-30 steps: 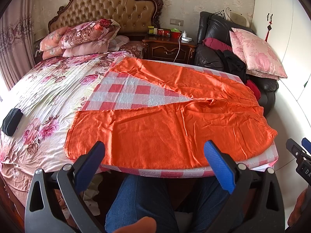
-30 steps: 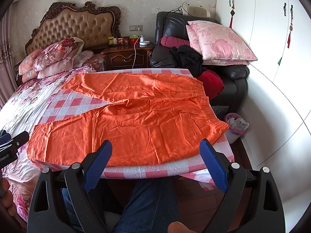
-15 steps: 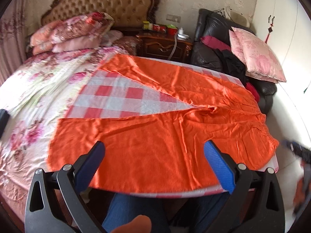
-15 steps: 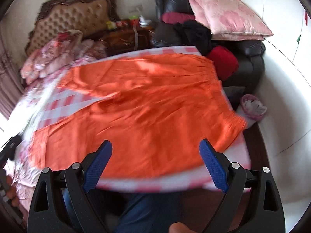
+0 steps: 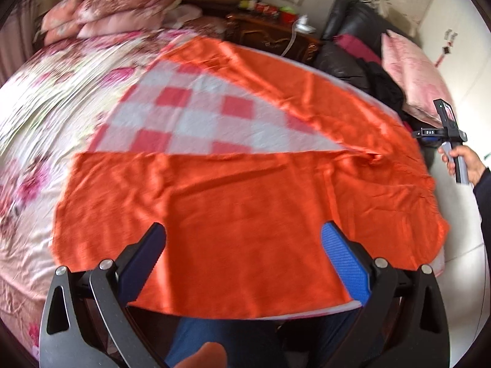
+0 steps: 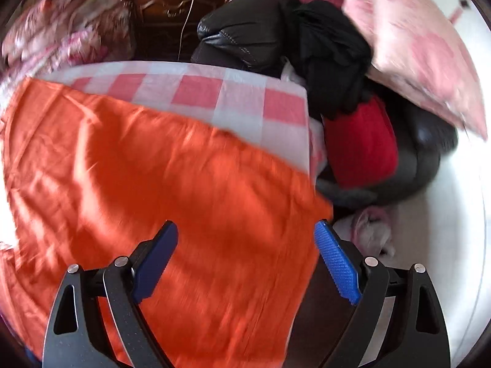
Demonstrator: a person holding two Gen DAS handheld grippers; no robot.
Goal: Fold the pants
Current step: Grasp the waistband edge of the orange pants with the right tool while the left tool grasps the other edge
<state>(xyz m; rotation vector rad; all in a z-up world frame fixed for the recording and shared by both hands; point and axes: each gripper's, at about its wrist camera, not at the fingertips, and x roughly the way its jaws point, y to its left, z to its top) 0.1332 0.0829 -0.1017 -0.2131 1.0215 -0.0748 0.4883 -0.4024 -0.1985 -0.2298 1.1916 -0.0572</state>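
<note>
Orange pants (image 5: 245, 202) lie spread flat on a red-and-white checked cloth (image 5: 196, 116), legs splayed to the left, waistband at the right. My left gripper (image 5: 244, 242) is open and empty, hovering over the near leg. My right gripper (image 6: 247, 239) is open and empty, over the waistband end of the pants (image 6: 153, 178) near the table's right edge. The right gripper also shows in the left wrist view (image 5: 451, 141), held in a hand at the far right.
The checked cloth (image 6: 239, 98) covers a table beside a floral bed (image 5: 46, 98) with pillows (image 5: 116, 6). A black leather chair (image 6: 245, 30) holds dark clothes, a red cushion (image 6: 362, 147) and a pink pillow (image 6: 414, 49). A wooden nightstand (image 5: 270, 33) stands behind.
Both grippers moved forward and down toward the pants. The right gripper swung right, toward the waistband and the chair. Both stay open.
</note>
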